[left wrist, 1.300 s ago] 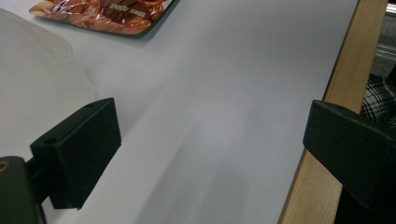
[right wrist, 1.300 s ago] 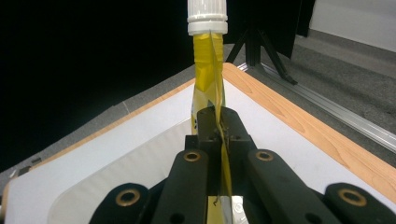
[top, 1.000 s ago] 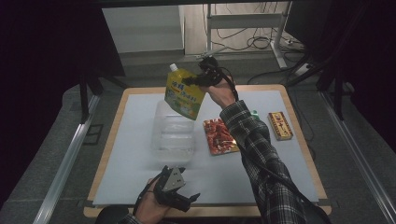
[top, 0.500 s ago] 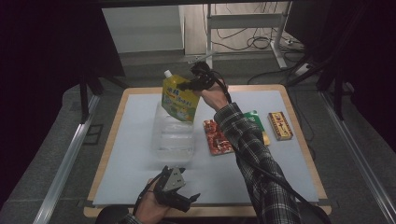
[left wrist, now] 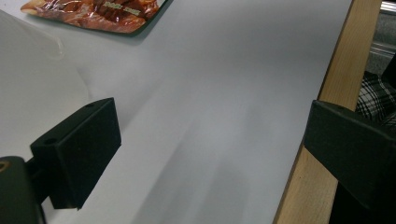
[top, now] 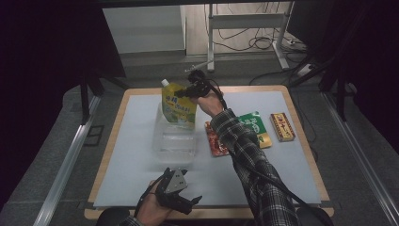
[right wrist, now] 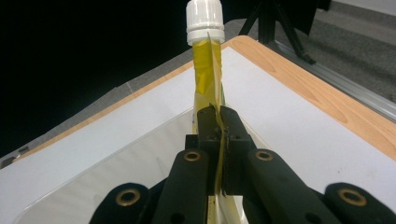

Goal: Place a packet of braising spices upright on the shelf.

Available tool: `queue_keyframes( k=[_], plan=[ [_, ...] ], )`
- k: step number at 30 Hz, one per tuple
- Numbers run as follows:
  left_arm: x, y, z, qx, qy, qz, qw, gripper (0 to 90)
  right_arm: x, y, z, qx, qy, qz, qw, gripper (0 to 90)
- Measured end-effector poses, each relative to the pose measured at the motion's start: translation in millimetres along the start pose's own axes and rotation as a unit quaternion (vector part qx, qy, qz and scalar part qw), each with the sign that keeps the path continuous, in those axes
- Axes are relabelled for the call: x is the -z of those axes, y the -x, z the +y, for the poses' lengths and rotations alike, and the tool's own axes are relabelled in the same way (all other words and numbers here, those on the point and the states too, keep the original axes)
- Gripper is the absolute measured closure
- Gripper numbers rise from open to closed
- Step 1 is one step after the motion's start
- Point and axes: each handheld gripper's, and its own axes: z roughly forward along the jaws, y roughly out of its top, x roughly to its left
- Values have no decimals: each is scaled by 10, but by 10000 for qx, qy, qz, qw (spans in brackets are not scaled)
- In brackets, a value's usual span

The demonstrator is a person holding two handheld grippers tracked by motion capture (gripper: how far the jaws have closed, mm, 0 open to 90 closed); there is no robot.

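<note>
Right gripper view: my fingers [right wrist: 232,122] clamp the yellow pouch [right wrist: 208,84], hanging over the clear tub [top: 174,136]; release remains. My left gripper [top: 181,195] idles, wide open.

The yellow pouch [top: 179,104] I hold is a soft stand-up pack with a white screw cap [top: 164,83] at its top corner and green and white print on its face. It hangs upright, tilted a little, with its top edge pinched flat in my right gripper [top: 188,91], and its lower part is over or just inside the clear plastic box [top: 174,141]; I cannot tell whether it touches. In the right gripper view the pouch [right wrist: 208,79] shows edge-on, a thin yellow seam running up to the cap [right wrist: 204,21].
</note>
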Motion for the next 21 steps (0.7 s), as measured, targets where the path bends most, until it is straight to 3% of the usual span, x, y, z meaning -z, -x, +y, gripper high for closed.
queue_keyframes(
  k=[8,15,17,21],
  plan=[
    [-4,8,-1,-24,-17,-26,10000,41,-62,-83,28,170,-131,-89,9997,842],
    [-12,6,-1,-11,-11,-30,10000,40,-1,-48,14,185,-65,-90,9998,497],
    [-15,10,0,-24,-19,-27,10000,39,17,-46,-15,254,-61,-187,9995,396],
    [-20,13,-3,-35,-34,-34,10000,39,40,-41,-39,335,-13,-311,9990,310]
  ],
)
